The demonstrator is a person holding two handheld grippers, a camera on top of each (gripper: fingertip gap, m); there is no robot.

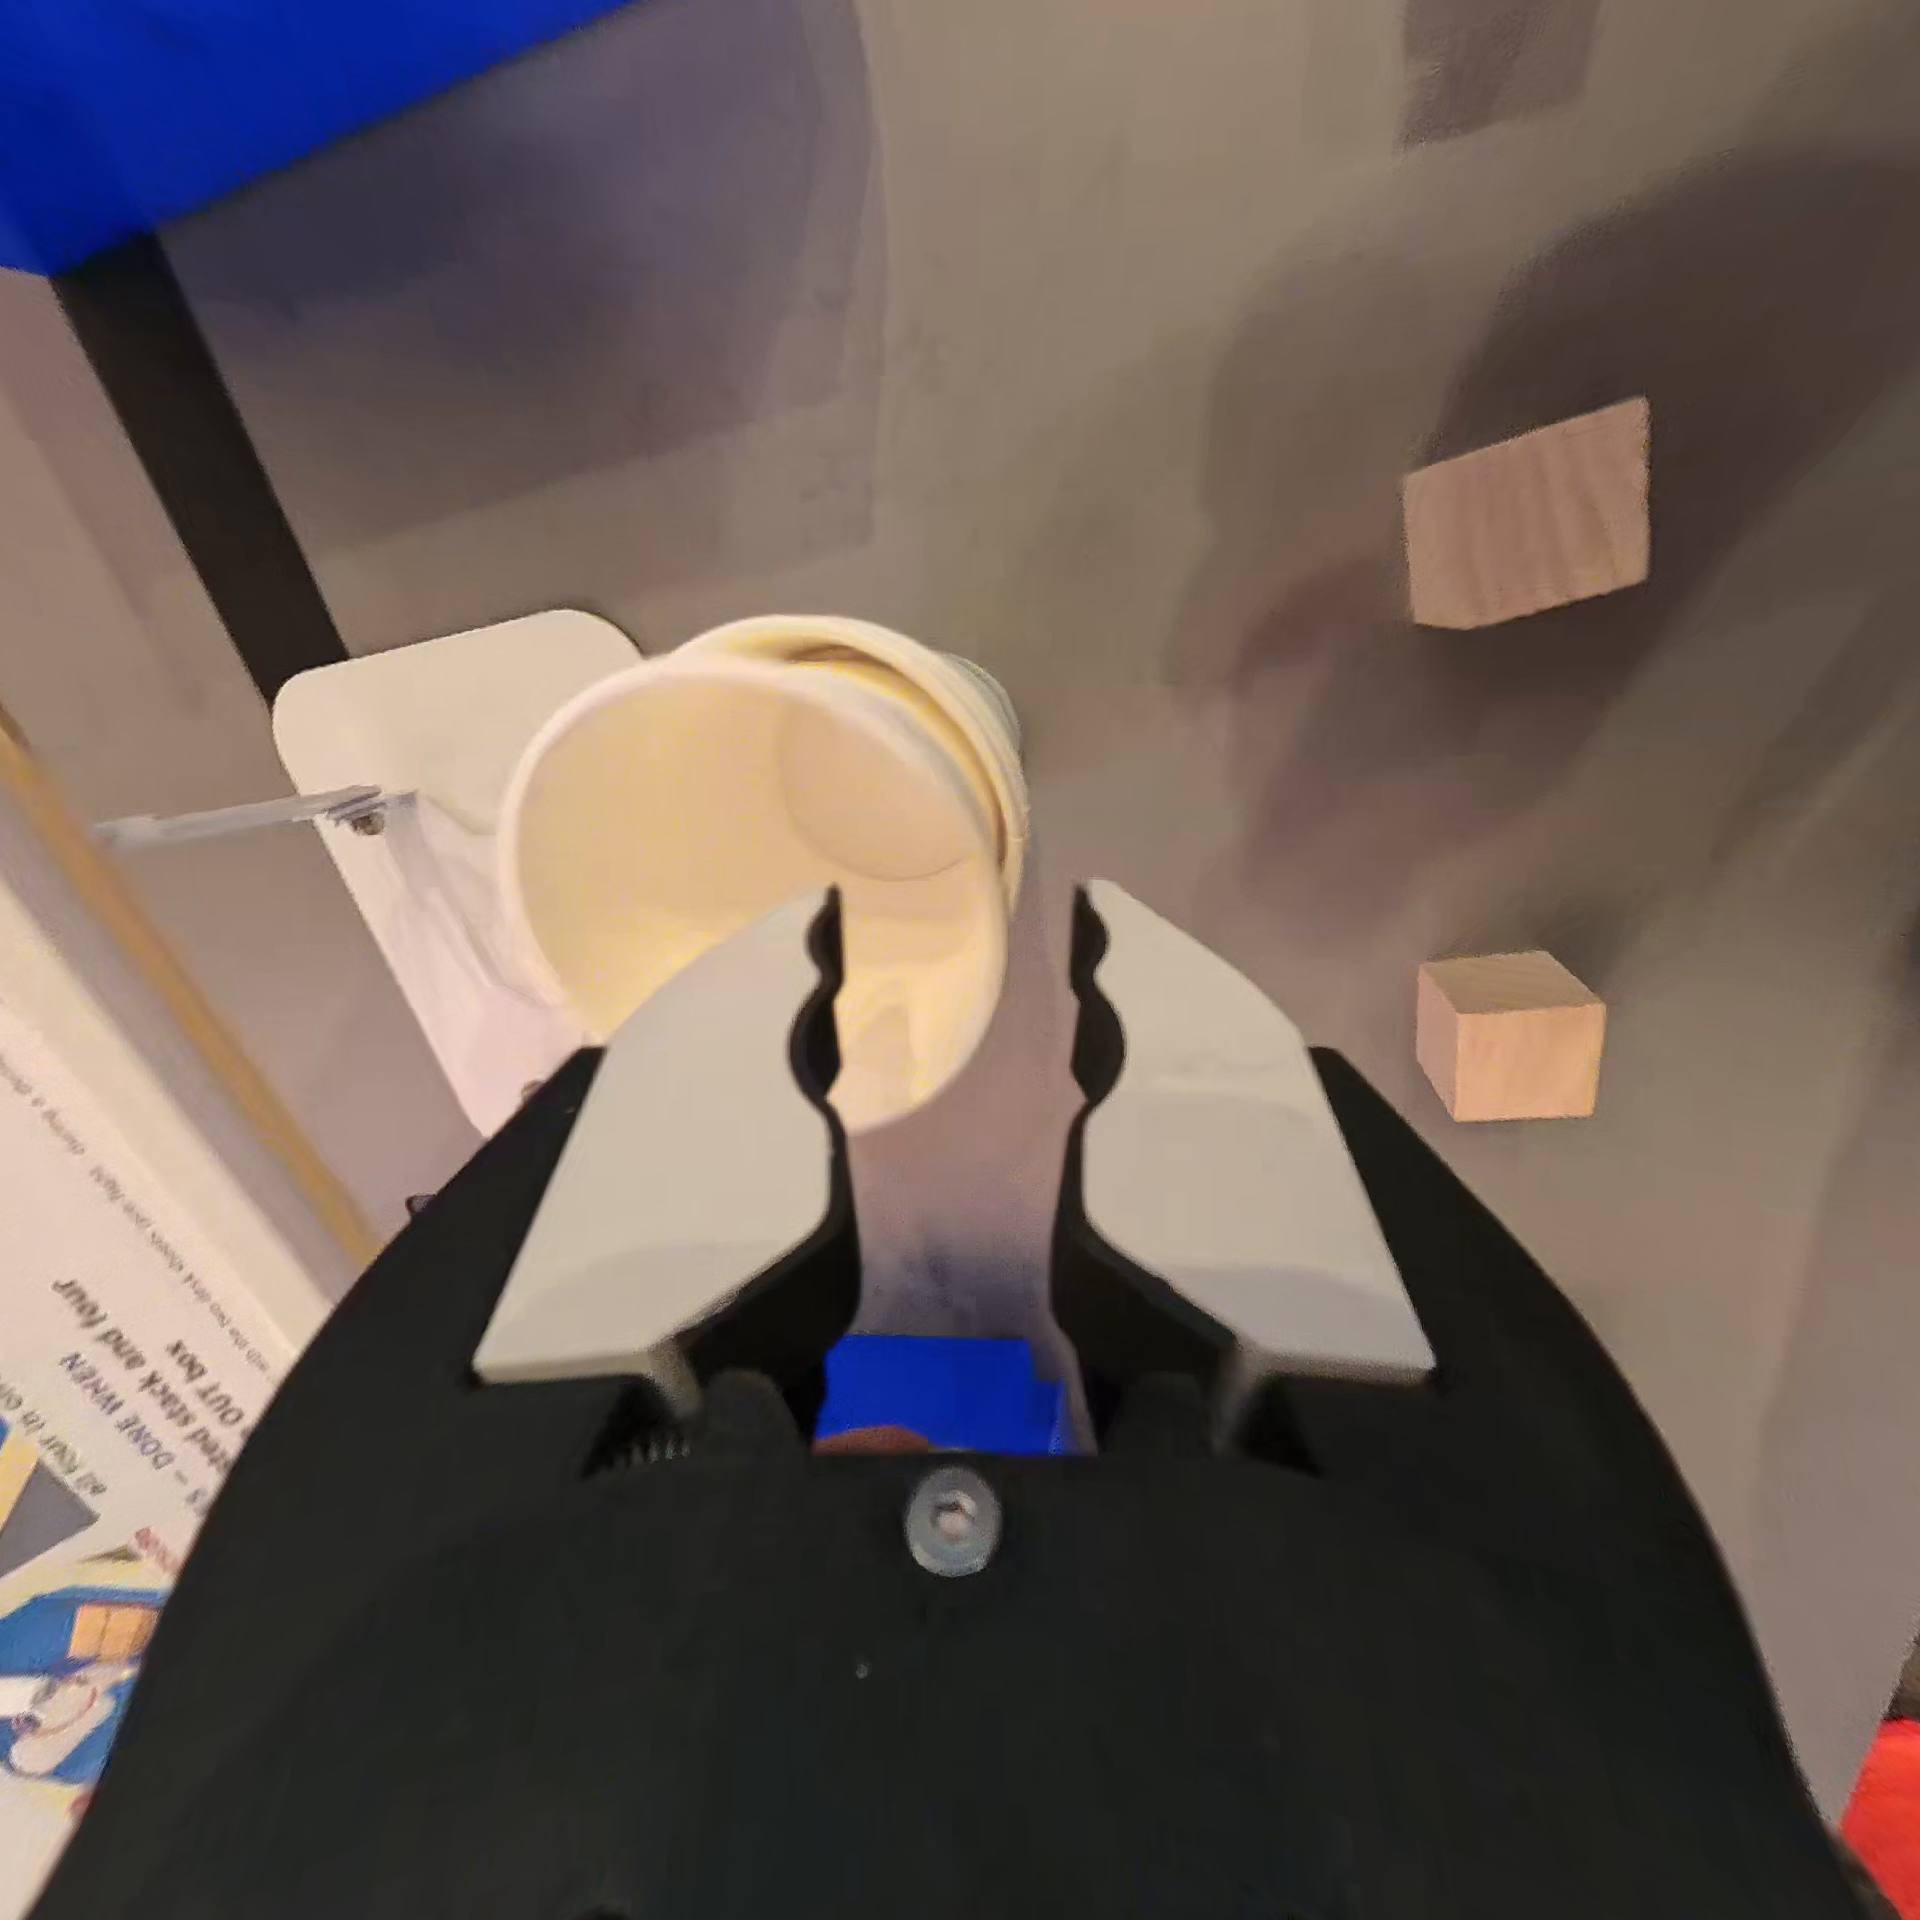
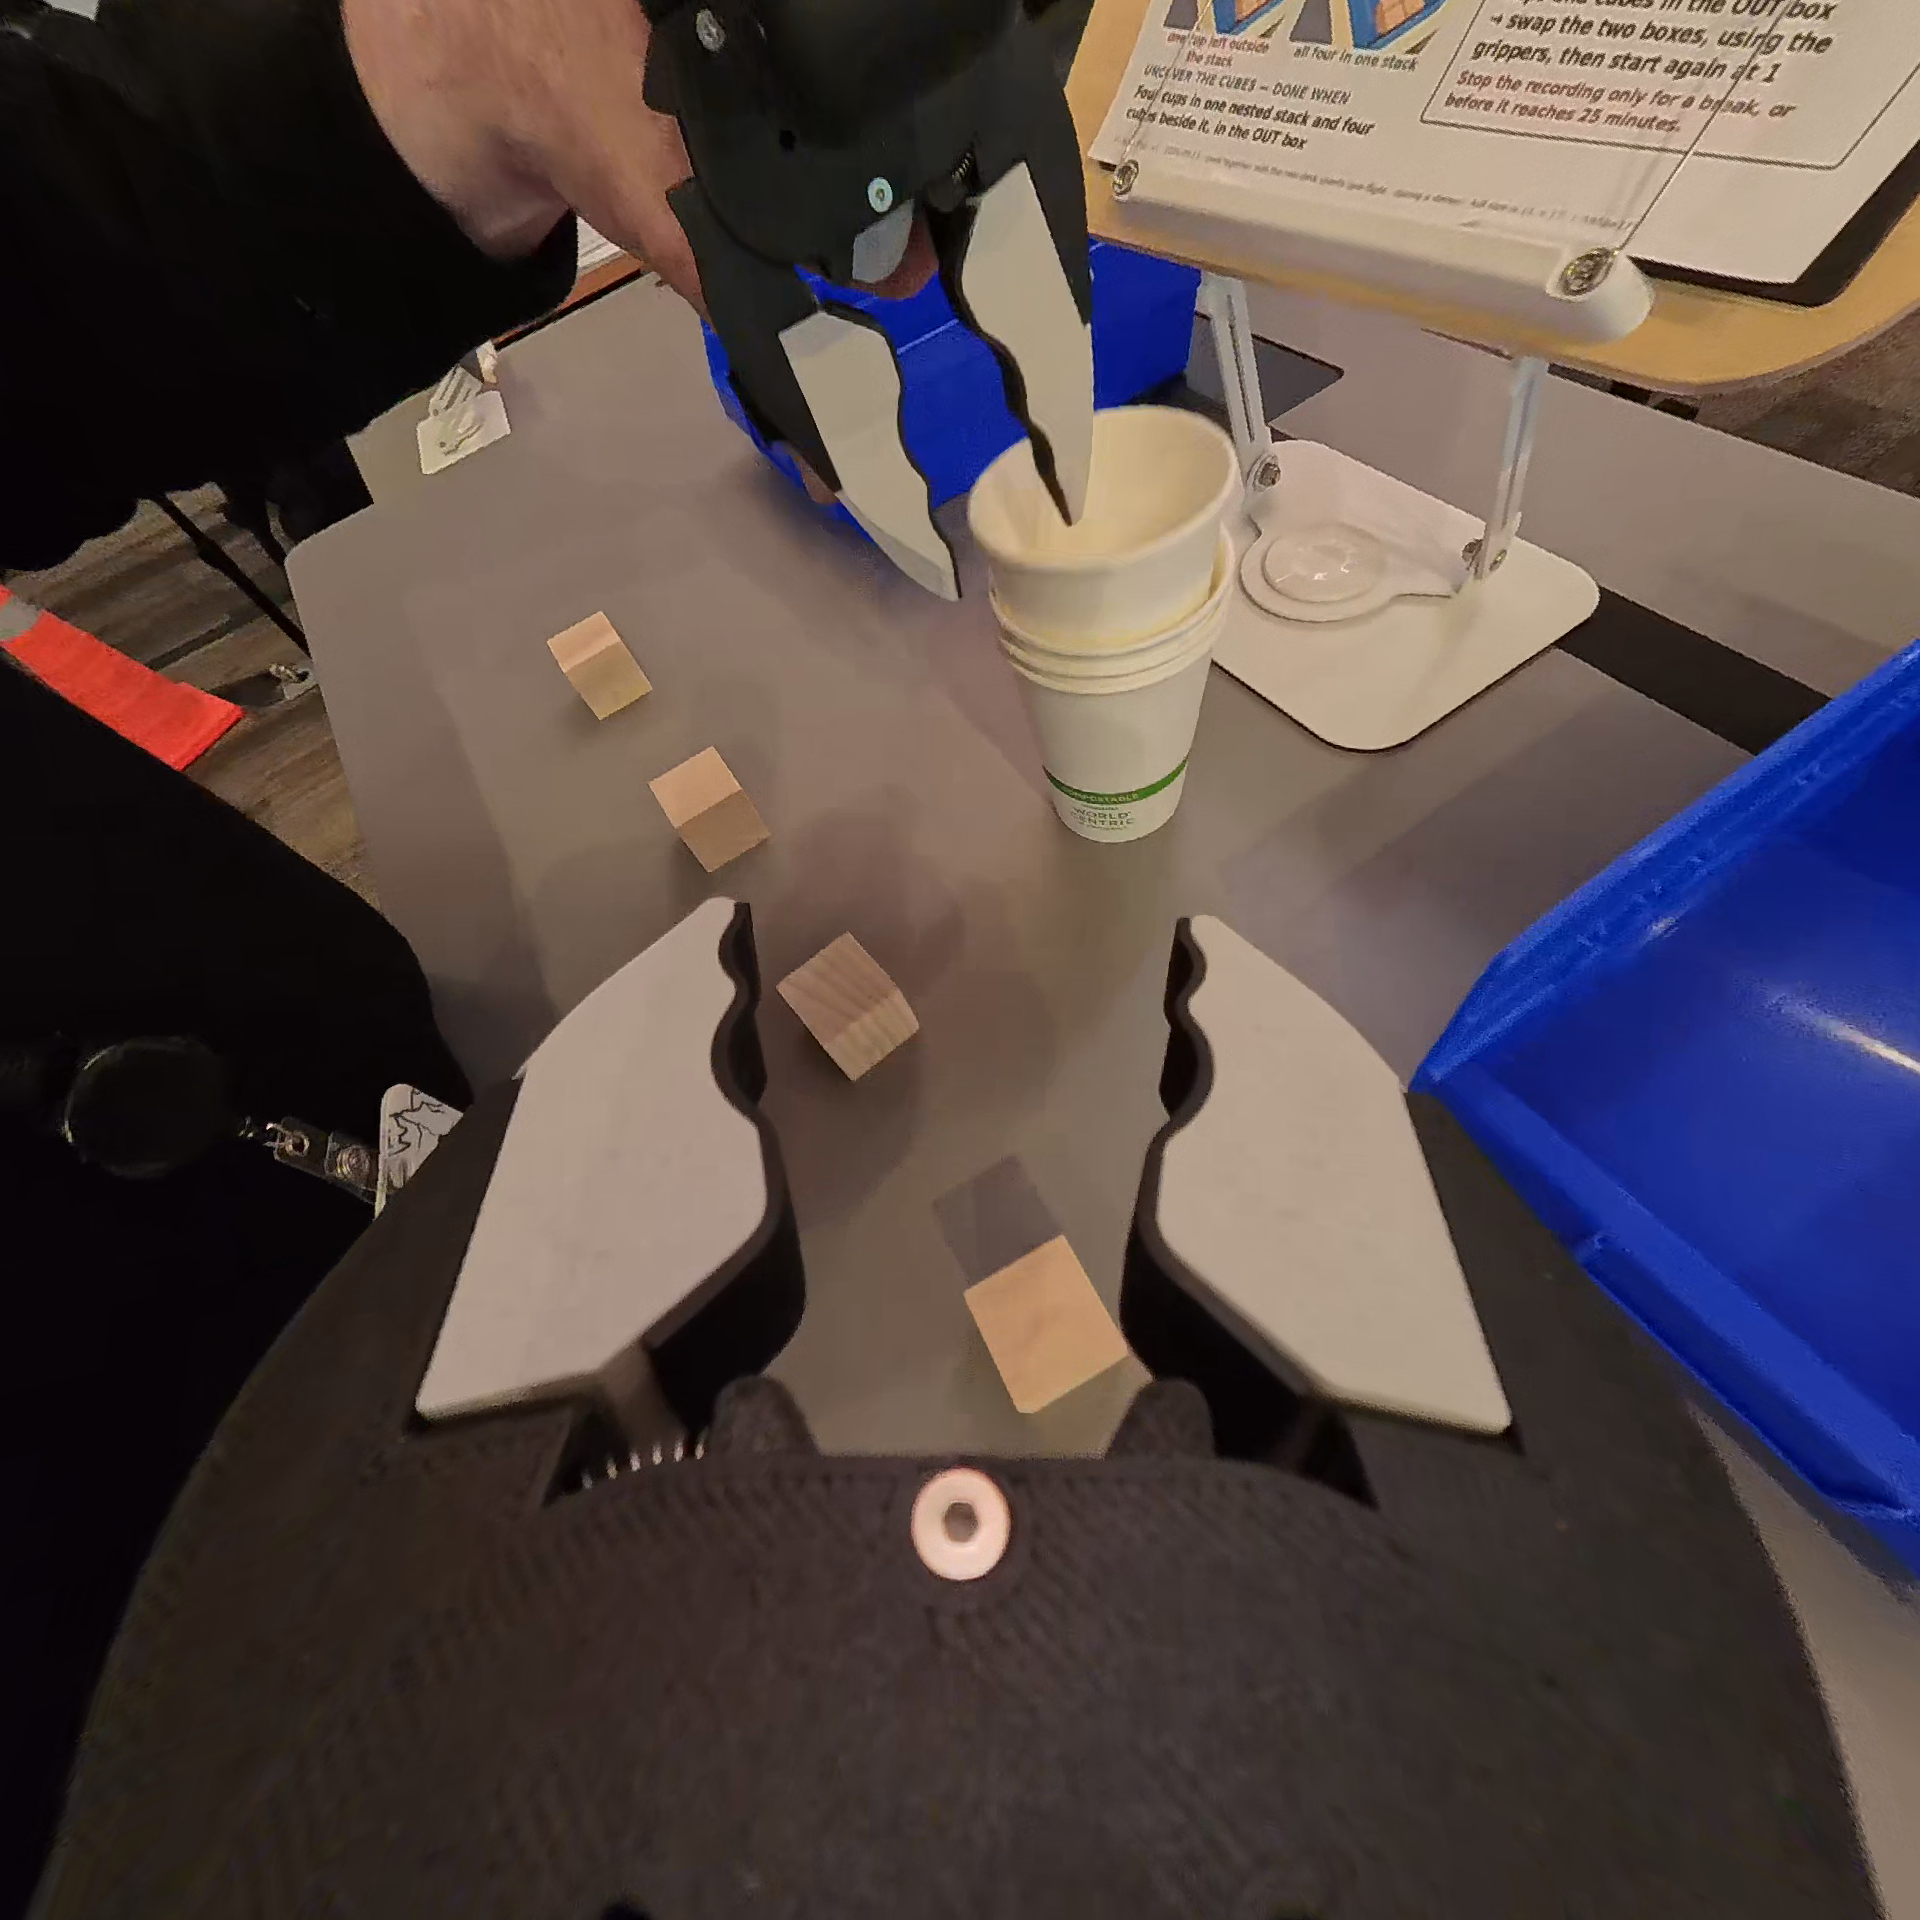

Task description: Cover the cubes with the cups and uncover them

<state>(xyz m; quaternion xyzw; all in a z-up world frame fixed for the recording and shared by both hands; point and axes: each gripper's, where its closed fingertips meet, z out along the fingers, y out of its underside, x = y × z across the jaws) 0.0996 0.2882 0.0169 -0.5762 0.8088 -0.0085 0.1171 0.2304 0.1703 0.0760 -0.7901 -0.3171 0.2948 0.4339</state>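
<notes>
- Left tongs are reaching down over the stack of nested paper cups; one finger is dipping inside the top cup, the other is sitting outside its wall; jaws are parted with the cup wall between them; whether they are actually pinching it, I cannot tell
- Stack is standing upright on the grey desk, just beside the white base of a document stand
- Right tongs are hovering wide open, holding nothing
- Four wooden cubes are lying uncovered in a loose row on the desk, apart from one another; nearest cube is showing between the right tongs' fingers, below them
- Blue bin is sitting at the right; another blue bin is behind the left tongs
- A person's hand is gripping the left tool
</notes>
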